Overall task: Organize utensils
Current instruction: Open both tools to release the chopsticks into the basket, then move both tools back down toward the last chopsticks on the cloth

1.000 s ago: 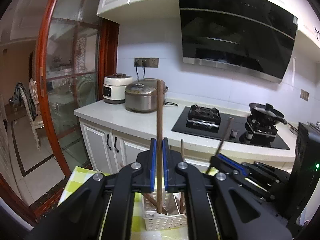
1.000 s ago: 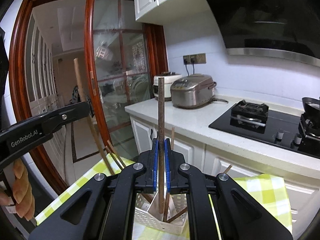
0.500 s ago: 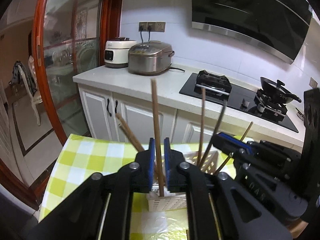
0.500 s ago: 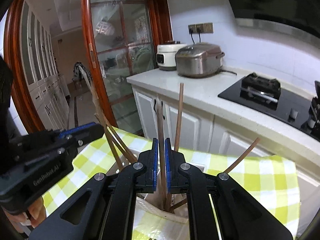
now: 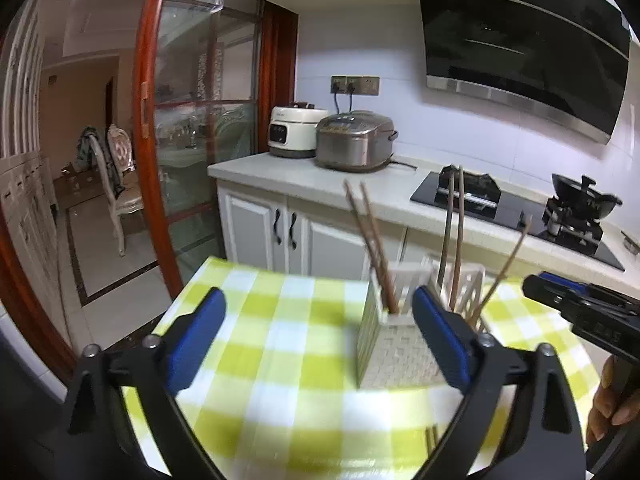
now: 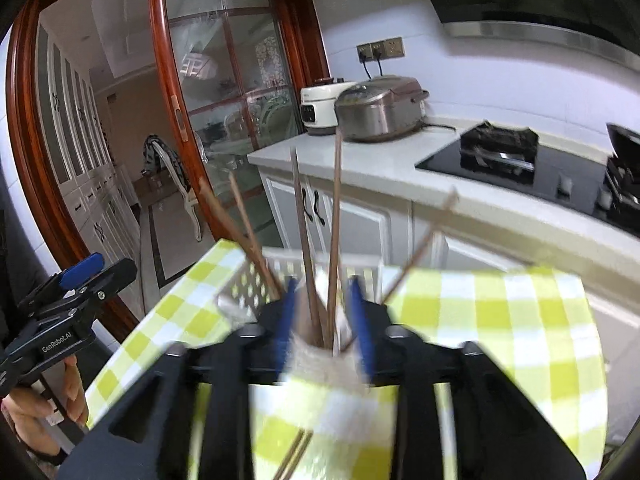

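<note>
A white lattice basket point(image 5: 394, 346) stands on the yellow-green checked tablecloth point(image 5: 280, 320), holding several brown chopsticks point(image 5: 370, 240) upright or leaning. My left gripper point(image 5: 318, 298) is opening wide just before and left of the basket, with nothing between its blue pads point(image 5: 196, 336). In the right wrist view my right gripper point(image 6: 322, 292) is opening over the basket point(image 6: 256, 284). Two chopsticks point(image 6: 334, 232) stand loose in the gap, and neither pad presses on them. Two more chopsticks point(image 6: 296, 456) lie on the cloth below it.
Behind the table runs a white counter point(image 5: 304, 176) with two rice cookers point(image 5: 354, 140), a black hob point(image 5: 472, 196) and a wok point(image 5: 584, 196). A red-framed glass door point(image 5: 152, 160) stands to the left. A person's hand point(image 6: 24, 408) holds the left gripper point(image 6: 100, 276).
Both grippers came down to the basket, each shut on an upright chopstick, then opened. Those chopsticks now stand in the basket, free of the pads.
</note>
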A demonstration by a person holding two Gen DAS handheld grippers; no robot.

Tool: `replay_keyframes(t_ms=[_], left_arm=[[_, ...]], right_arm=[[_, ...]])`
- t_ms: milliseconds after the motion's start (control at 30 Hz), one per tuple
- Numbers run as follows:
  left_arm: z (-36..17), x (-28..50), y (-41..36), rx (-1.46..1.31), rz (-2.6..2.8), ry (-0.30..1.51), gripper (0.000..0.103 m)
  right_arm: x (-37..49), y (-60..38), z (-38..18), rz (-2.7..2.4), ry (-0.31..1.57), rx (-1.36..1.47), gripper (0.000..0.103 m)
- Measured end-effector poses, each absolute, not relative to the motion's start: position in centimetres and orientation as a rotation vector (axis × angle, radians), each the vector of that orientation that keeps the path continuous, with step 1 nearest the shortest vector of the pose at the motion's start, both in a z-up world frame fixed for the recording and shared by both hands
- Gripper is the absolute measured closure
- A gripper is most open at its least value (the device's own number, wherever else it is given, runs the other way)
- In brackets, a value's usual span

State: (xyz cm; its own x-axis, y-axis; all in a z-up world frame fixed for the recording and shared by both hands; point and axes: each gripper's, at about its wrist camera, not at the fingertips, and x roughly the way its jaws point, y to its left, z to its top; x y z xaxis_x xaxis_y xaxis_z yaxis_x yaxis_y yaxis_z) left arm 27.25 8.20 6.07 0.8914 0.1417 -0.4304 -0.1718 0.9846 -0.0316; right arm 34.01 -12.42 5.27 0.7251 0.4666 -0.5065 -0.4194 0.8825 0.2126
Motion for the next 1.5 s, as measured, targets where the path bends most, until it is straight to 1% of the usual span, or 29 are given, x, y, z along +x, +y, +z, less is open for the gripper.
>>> replay_keyframes(t_ms=[233, 367, 600, 900, 967, 1033, 1133, 1400, 1500], left_arm=[[1.1, 22.9, 7.5, -0.061, 0.185, 0.5, 0.008], [-1.1, 21.3, 6.8, -0.044, 0.168, 0.537, 0.008], [-3.2, 19.1, 5.6, -0.043, 0.151, 0.562, 0.008], [-5.6, 18.0, 5.3, -0.022, 0.14, 0.619, 0.008], [-6.0, 17.6, 5.7, -0.031, 0.145, 0.625, 0.008], [-6.2, 17.2, 6.3, -0.043, 0.153, 0.624, 0.008], [-6.3, 16.6, 7.2, -0.061, 0.161, 0.617, 0.008], [-6.1, 15.7, 8.1, -0.067, 0.158, 0.601, 0.008], [-6.4, 15.7, 8.3, -0.066, 0.155, 0.607, 0.008]], right_arm=[[29.0, -13.8, -0.7, 0.475, 0.664, 0.118, 0.058], [26.9, -14.5, -3.1, 0.472, 0.692, 0.15, 0.058], [25.2, -13.7, -5.1, 0.449, 0.719, 0.142, 0.058], [24.3, -11.1, -7.7, 0.425, 0.793, 0.089, 0.059], [24.0, -10.6, -8.0, 0.419, 0.803, 0.071, 0.063], [23.8, -10.1, -8.3, 0.415, 0.81, 0.05, 0.07], [23.4, -9.3, -8.4, 0.426, 0.82, 0.035, 0.075], [23.7, -7.5, -9.1, 0.38, 0.855, -0.033, 0.08], [24.0, -7.1, -9.7, 0.356, 0.88, -0.061, 0.083]])
